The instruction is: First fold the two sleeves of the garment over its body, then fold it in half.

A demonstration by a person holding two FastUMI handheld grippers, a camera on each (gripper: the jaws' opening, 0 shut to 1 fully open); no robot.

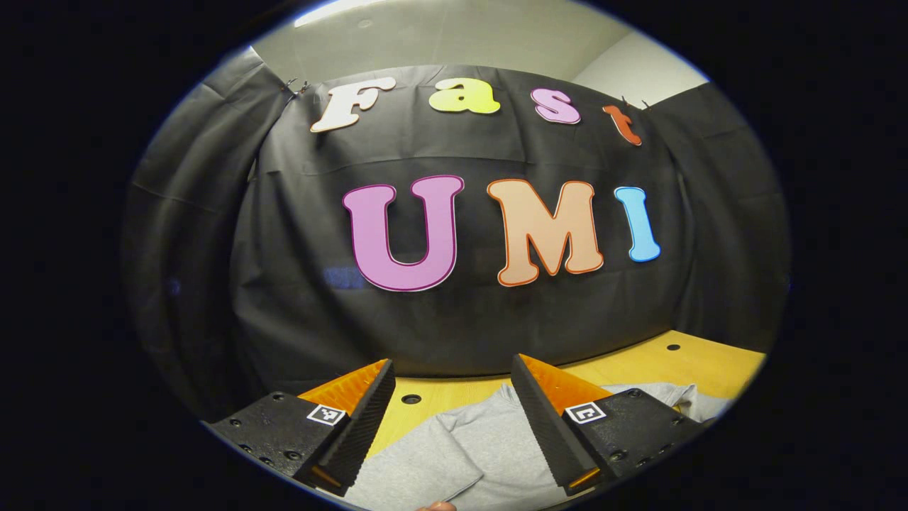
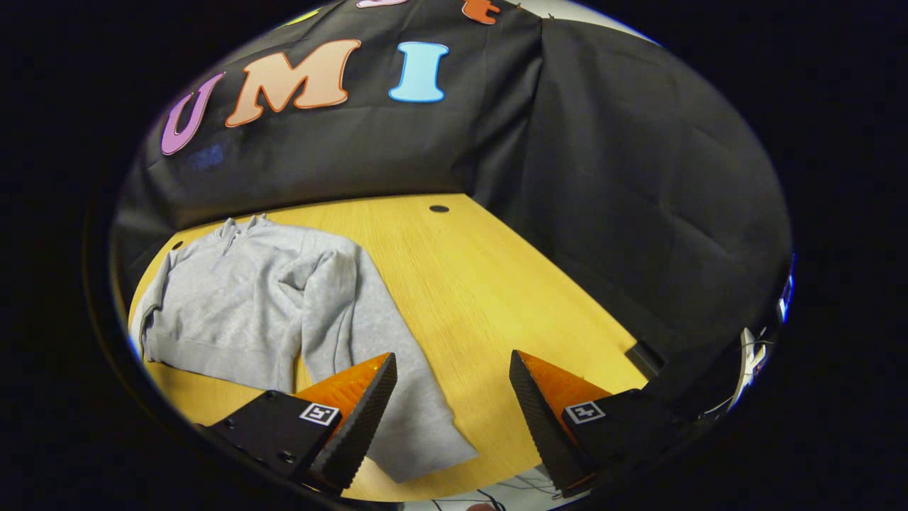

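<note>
**A:** What sits nearest your left claw [image 1: 452, 397]?

**B:** Your left claw hangs released, its two fingers spread wide and gripping nothing. Between and beneath them lies the grey sweatshirt [image 1: 489, 443], its cloth wrinkled, a folded edge running across it close to the lens. Beyond the sweatshirt the wooden table [image 1: 674, 365] carries on to the black cloth wall [image 1: 454, 319] behind it.

**A:** And your right claw [image 2: 452, 397]?

**B:** Also released, fingers wide apart, holding nothing, above the table [image 2: 496, 284]. In the right gripper view the sweatshirt [image 2: 241, 298] lies flat on the table. One long sleeve [image 2: 397, 383] trails from its body toward you, and its cuff end lies just beside your claw's left finger. The finger covers part of it, so you cannot tell whether they touch.

**A:** Farther back?

**B:** The sweatshirt's collar, with a short zip, points toward the black cloth wall [image 2: 624, 199]. Past the sweatshirt, near the wall, a small dark hole [image 2: 439, 209] marks the tabletop. The other sleeve lies along the body's far edge.
</note>
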